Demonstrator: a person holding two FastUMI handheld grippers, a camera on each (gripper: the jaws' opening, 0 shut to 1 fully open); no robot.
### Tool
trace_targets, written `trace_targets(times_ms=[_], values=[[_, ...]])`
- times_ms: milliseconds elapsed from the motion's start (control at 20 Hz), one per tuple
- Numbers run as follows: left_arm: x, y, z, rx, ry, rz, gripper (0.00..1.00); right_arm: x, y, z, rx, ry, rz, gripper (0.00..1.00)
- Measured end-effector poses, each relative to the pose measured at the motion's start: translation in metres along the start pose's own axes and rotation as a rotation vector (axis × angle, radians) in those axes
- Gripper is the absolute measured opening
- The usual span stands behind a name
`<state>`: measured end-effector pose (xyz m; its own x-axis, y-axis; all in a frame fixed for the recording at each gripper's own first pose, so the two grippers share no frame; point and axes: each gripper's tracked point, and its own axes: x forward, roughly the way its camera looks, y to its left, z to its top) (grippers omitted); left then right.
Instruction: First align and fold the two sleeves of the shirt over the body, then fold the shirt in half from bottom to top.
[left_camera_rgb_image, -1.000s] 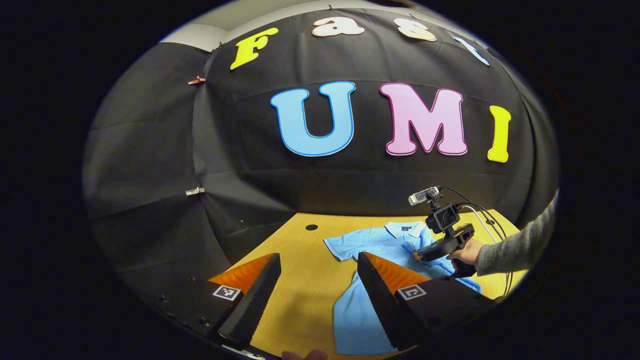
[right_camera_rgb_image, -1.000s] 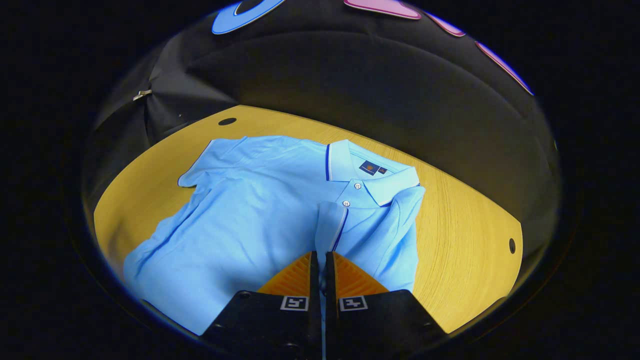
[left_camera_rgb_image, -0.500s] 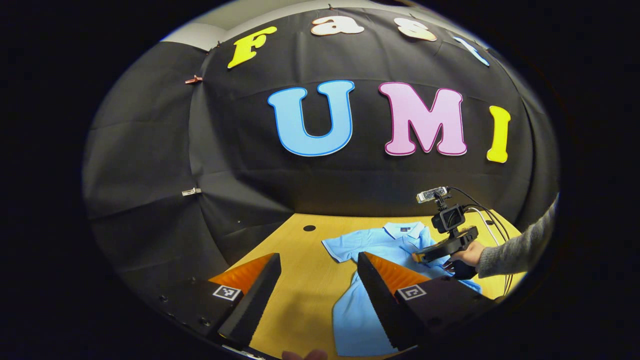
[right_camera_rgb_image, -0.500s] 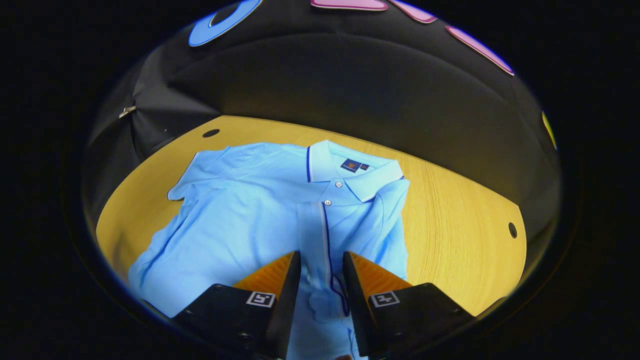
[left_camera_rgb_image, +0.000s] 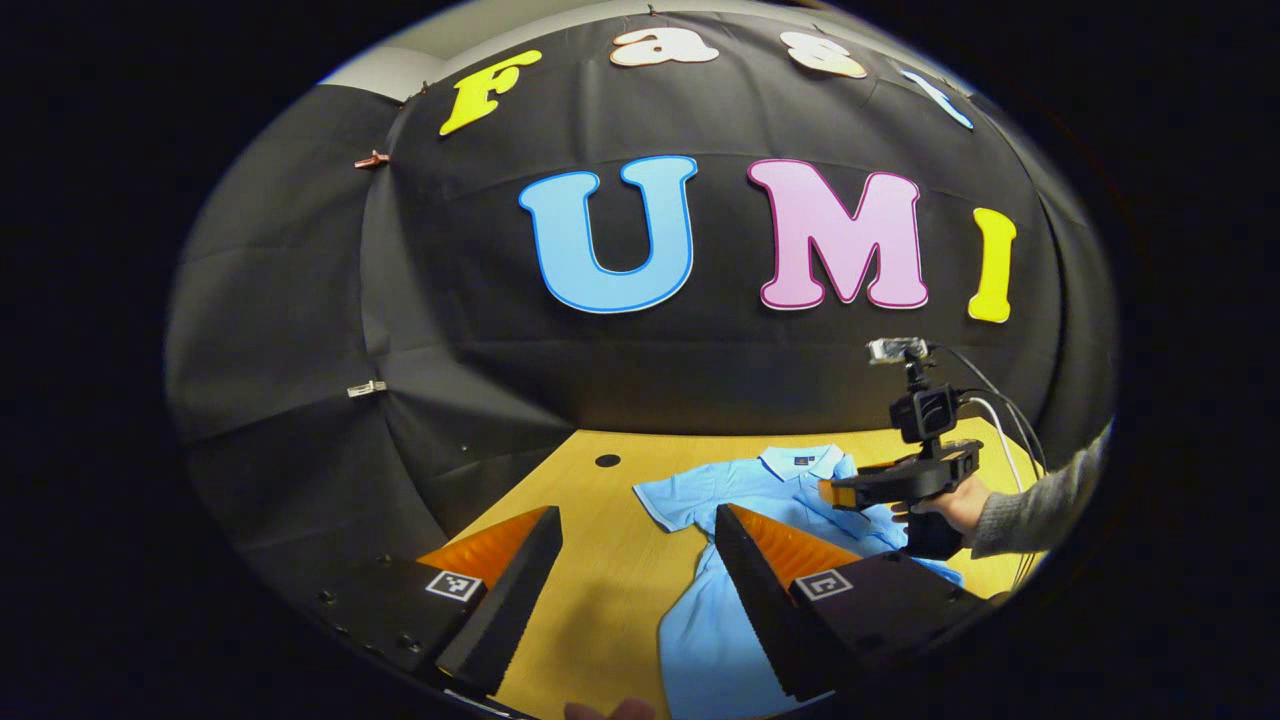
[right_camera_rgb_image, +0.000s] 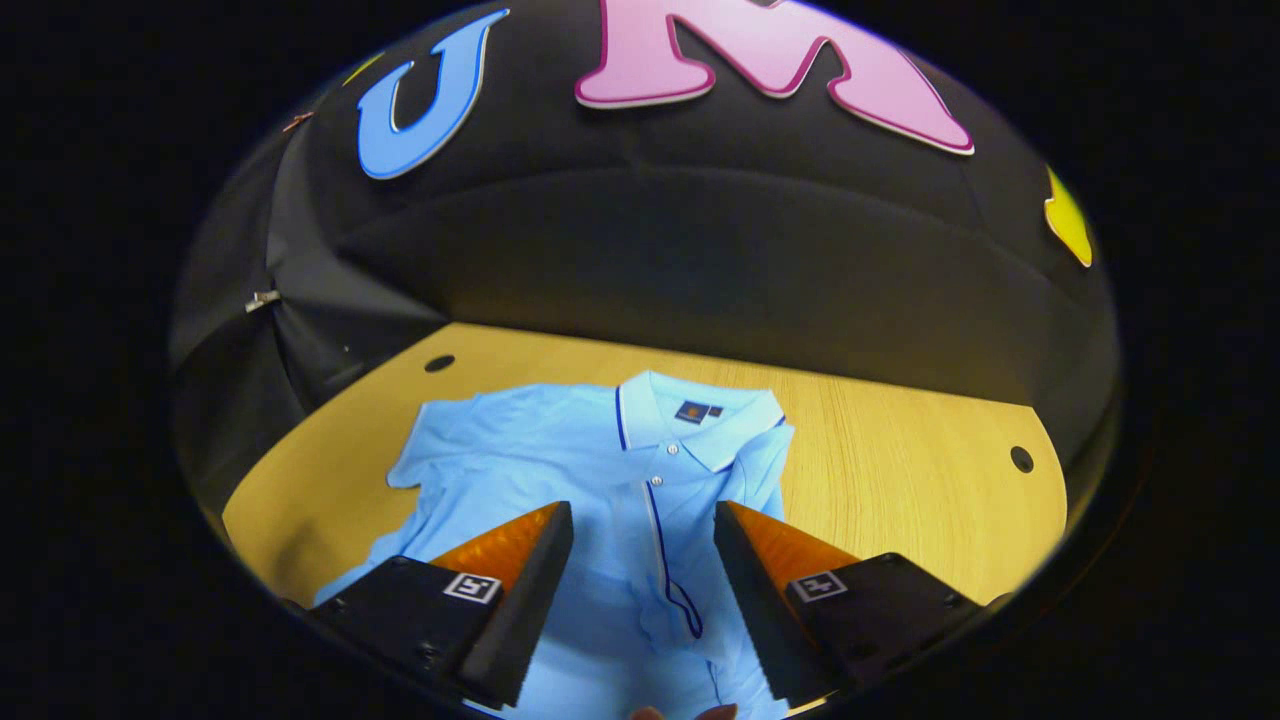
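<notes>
The right gripper (right_camera_rgb_image: 640, 590) has let go and lifted, jaws apart, leaving the right sleeve (right_camera_rgb_image: 755, 475) folded over the shirt (right_camera_rgb_image: 560, 470), while the left gripper (left_camera_rgb_image: 635, 590) waits open near the table (left_camera_rgb_image: 600, 600)'s left edge.

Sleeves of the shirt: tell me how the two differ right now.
In the right gripper view, the right sleeve is already folded over the body, its edge running down beside the placket. The left sleeve lies spread out flat on the table, not yet folded. The right one sits near the open right tongs; the left one has no tongs near it. Both are light blue, short and part of one shirt.
</notes>
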<state>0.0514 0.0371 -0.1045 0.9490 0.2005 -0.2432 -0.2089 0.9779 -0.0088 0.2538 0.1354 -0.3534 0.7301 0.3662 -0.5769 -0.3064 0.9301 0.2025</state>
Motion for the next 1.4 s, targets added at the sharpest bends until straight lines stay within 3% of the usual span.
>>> trace_targets(times_ms=[50, 500, 800, 1050, 1400], values=[[0.006, -0.003, 0.0, 0.003, -0.003, -0.009, 0.98, -0.007, -0.002, 0.009, -0.006, -0.031, -0.007, 0.99], [0.086, -0.039, 0.001, 0.033, 0.0, -0.096, 0.98, -0.108, -0.029, 0.06, 0.059, -0.195, -0.04, 1.0], [0.182, -0.042, -0.037, 0.094, 0.139, -0.022, 0.98, -0.174, -0.039, 0.054, 0.03, -0.224, -0.045, 1.0], [0.259, -0.05, -0.059, 0.133, 0.202, -0.008, 0.99, -0.207, -0.041, 0.03, 0.015, -0.196, -0.048, 1.0], [0.338, -0.037, -0.113, 0.162, 0.344, 0.025, 0.99, -0.238, -0.047, 0.031, 0.146, -0.186, -0.064, 1.0]])
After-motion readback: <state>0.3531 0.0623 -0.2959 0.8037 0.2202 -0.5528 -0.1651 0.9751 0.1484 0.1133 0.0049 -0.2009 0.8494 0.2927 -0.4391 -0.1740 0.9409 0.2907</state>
